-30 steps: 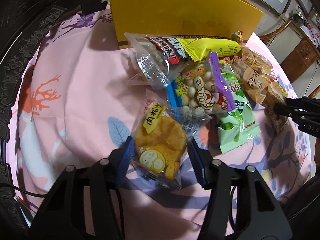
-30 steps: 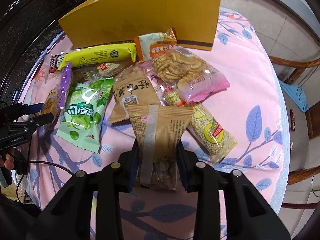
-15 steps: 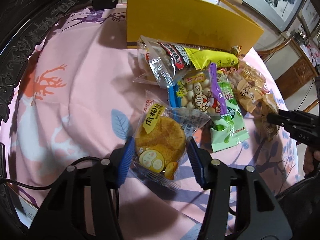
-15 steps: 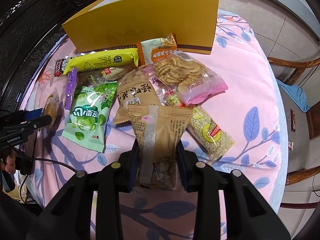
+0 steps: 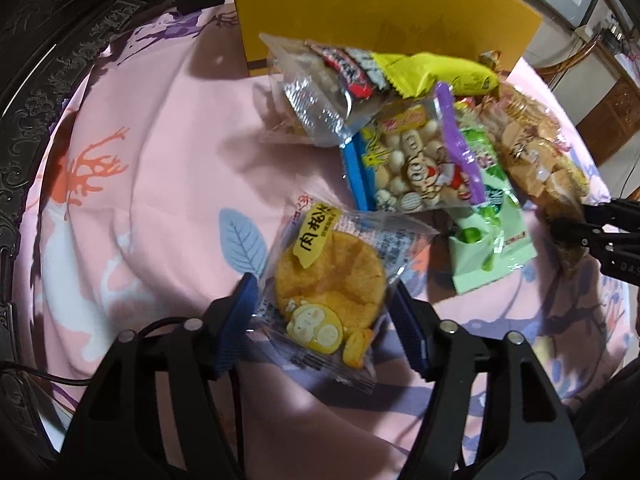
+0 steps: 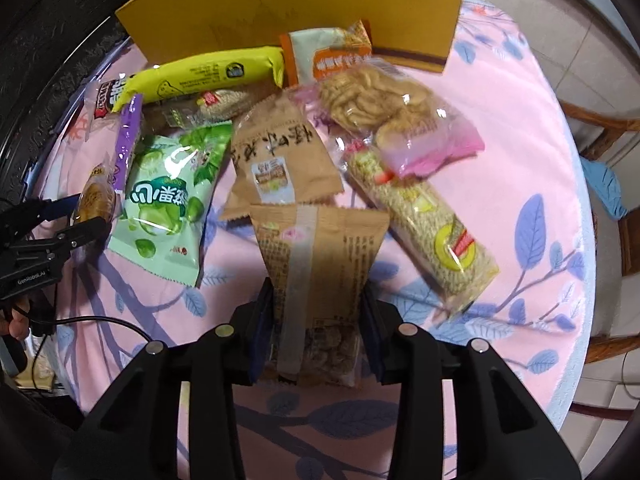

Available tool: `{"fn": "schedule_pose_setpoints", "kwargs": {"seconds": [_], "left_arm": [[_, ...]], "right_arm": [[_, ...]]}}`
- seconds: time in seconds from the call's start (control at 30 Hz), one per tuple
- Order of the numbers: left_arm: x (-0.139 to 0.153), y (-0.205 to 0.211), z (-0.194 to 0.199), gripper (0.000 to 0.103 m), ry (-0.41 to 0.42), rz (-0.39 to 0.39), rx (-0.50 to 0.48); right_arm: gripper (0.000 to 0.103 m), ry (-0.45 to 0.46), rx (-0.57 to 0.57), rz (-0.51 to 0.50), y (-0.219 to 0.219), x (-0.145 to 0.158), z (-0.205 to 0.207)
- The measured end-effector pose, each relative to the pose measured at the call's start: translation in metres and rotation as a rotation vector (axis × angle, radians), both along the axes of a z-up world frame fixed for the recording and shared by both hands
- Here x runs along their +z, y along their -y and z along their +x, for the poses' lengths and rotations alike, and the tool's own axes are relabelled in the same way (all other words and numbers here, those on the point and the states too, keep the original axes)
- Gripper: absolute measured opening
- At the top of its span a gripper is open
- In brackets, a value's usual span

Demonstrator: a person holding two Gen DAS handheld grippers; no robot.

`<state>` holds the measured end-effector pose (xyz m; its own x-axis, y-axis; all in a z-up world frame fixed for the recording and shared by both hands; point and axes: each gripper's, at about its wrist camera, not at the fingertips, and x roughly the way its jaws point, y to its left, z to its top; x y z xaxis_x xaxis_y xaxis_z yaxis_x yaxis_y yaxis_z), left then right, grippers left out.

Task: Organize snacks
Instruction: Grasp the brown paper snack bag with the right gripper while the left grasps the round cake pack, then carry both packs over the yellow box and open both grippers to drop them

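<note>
Fingers of the left gripper (image 5: 324, 320), blue-padded, stand either side of the round cake packet (image 5: 328, 292) and have just been opening; the packet lies between them on the pink cloth (image 5: 160, 184) of the worktop, the left pad at the wrapper's edge, the right pad just beside it, no clamping visible. Fingers of the right gripper (image 6: 316, 328) have likewise just been opening a little, yet their pads still sit against both sides of the brown nut packet (image 6: 316, 264), whose clear lower end lies between them while its wide printed top fans out ahead.

Ahead of the left fingers and to their right: a puffed-ball snack bag (image 5: 416, 168) with a blue edge and a purple edge, a green pea bag (image 5: 488, 240) beside it, a clear-and-red packet (image 5: 328, 92) and a yellow bar wrapper (image 5: 436, 74) further on, then the yellow box (image 5: 380, 12) standing at the far side.

Ahead of the right fingers: a kraft packet (image 6: 280, 160) touching the nut packet's top, the green pea bag (image 6: 172, 200) to the left, a long grain-bar wrapper (image 6: 424, 224) to the right, a pink-ended cracker bag (image 6: 392, 120) overlapping it, an orange-trimmed packet (image 6: 328, 56) against the yellow box (image 6: 300, 4)
</note>
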<state>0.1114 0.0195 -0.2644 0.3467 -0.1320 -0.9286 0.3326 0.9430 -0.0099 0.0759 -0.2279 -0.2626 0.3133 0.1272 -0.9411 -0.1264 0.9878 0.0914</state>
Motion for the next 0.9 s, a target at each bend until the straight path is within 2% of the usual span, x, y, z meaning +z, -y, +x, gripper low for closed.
{"fn": "schedule_pose_setpoints", "kwargs": {"seconds": [0.1,0.13,0.23,0.43,0.7,0.9], "left_arm": [[-0.003,0.001,0.001,0.070,0.012,0.024,-0.015],[-0.002,0.001,0.001,0.067,0.014,0.023,-0.016],[0.003,-0.003,-0.003,0.057,0.025,-0.011,-0.017],[0.019,-0.010,-0.010,0.055,0.034,-0.060,-0.002],[0.078,-0.013,-0.011,0.055,0.147,-0.119,0.014],[0.136,-0.003,0.013,0.055,0.280,-0.176,0.030]], "right_arm": [[0.040,0.012,0.021,-0.028,-0.003,0.000,-0.002],[0.039,0.015,0.020,-0.026,-0.002,0.001,-0.003],[0.037,0.035,0.027,-0.030,-0.002,0.007,-0.008],[0.037,0.066,0.026,-0.018,0.004,0.023,-0.013],[0.037,0.148,0.016,0.002,0.011,0.060,-0.016],[0.037,0.291,0.001,0.039,0.017,0.112,0.013]]}}
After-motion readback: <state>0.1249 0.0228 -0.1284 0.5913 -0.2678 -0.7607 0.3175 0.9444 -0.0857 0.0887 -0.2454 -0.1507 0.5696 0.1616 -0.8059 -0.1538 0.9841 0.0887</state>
